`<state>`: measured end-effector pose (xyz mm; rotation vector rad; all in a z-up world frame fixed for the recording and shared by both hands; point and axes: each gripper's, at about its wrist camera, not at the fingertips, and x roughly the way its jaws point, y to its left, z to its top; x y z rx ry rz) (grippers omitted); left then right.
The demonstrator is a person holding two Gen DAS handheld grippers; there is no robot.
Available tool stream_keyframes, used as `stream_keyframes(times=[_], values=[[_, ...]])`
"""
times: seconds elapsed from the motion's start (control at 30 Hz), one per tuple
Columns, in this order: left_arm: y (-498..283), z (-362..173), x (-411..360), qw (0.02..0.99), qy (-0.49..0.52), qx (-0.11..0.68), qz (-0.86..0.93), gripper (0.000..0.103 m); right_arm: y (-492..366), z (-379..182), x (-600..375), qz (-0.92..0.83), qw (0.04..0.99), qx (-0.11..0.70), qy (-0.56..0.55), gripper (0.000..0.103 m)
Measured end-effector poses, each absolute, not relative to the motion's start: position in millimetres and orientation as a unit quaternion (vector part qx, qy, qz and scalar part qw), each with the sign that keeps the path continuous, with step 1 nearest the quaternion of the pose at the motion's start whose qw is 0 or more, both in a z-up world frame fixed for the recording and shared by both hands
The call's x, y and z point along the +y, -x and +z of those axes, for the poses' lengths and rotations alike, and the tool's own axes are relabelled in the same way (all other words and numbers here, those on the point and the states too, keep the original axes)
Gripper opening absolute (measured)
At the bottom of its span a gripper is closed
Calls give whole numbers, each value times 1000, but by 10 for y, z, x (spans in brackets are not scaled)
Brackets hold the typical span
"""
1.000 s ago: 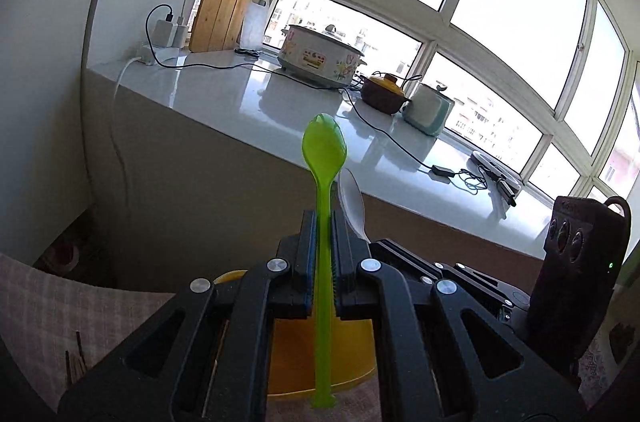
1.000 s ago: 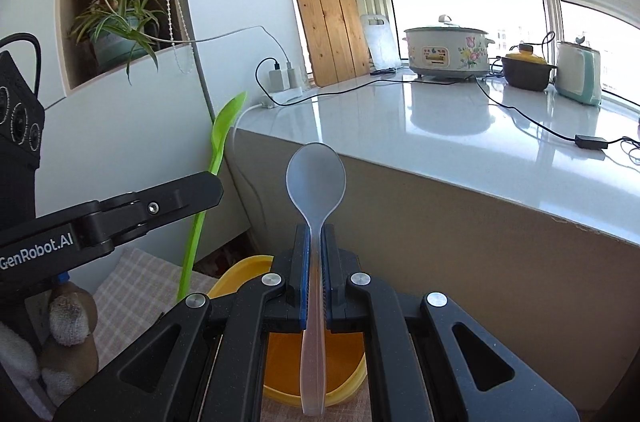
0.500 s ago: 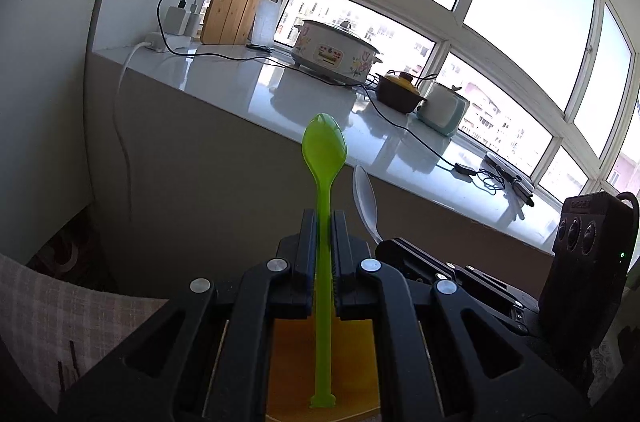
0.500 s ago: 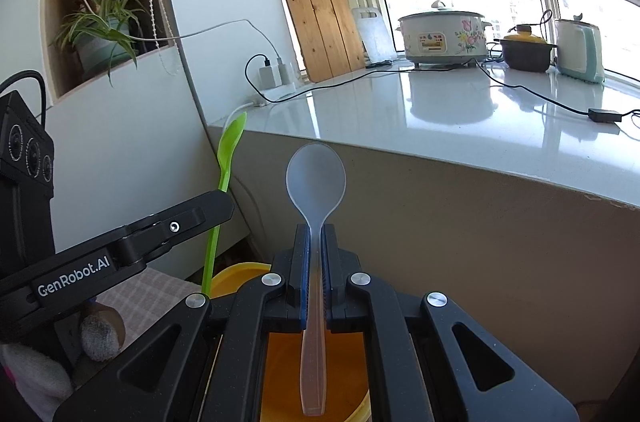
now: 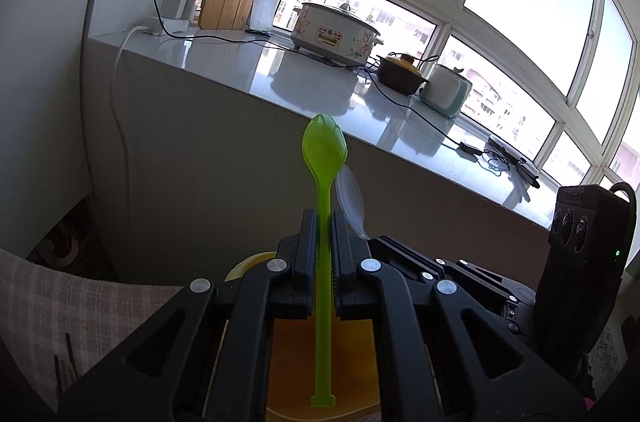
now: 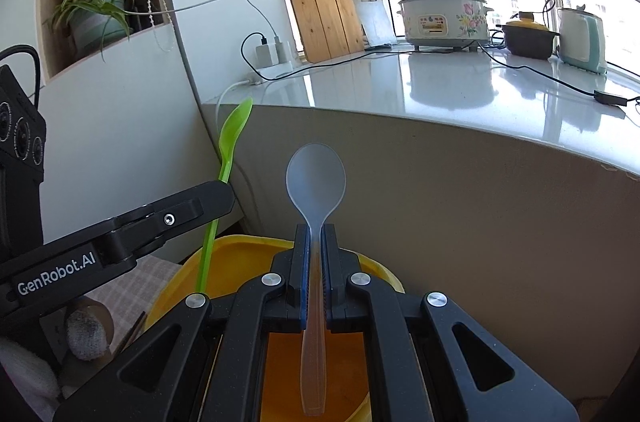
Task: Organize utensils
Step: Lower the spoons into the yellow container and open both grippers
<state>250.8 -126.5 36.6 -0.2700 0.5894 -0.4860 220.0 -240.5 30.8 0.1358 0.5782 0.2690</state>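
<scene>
A checked cloth (image 5: pixel 60 306) covers the table in the lower left of both views, and near its far edge, just below a pale ledge (image 6: pixel 460 90) crowded with cookers and cables, sits a yellow bowl (image 6: pixel 224 258), the likely home for the utensils. Both tongs hang directly over it. The left tongs (image 5: pixel 321 238) are clamped narrow on the handle of a green spoon (image 5: pixel 323 150), bowl end pointing up and forward, handle tip hanging over the orange inside of the bowl. The right tongs (image 6: pixel 315 246) are likewise pinched tight on the handle of a translucent white spoon (image 6: pixel 316 178), held the same way, its handle end low over the bowl's middle. From the right wrist view the left tongs cross in from the left with the green spoon slanting down toward the bowl's near-left rim. The step in hand looks like setting both spoons into the bowl handle first. To do it well, I would bring each handle tip inside the rim before letting go, keep the two tongs apart so the spoons do not knock each other, and release one at a time. Light plastic spoons may spring or tip out, so opening slowly, with the tips near the bowl's floor, seems wise.
</scene>
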Motion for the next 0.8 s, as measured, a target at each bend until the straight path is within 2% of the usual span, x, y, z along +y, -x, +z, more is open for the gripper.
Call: stream_keyframes(times=[0.8], values=[[-2318,334,-1192,917,100,300,-245,4,-2069,294,-2469,164,932,313,-84,4]])
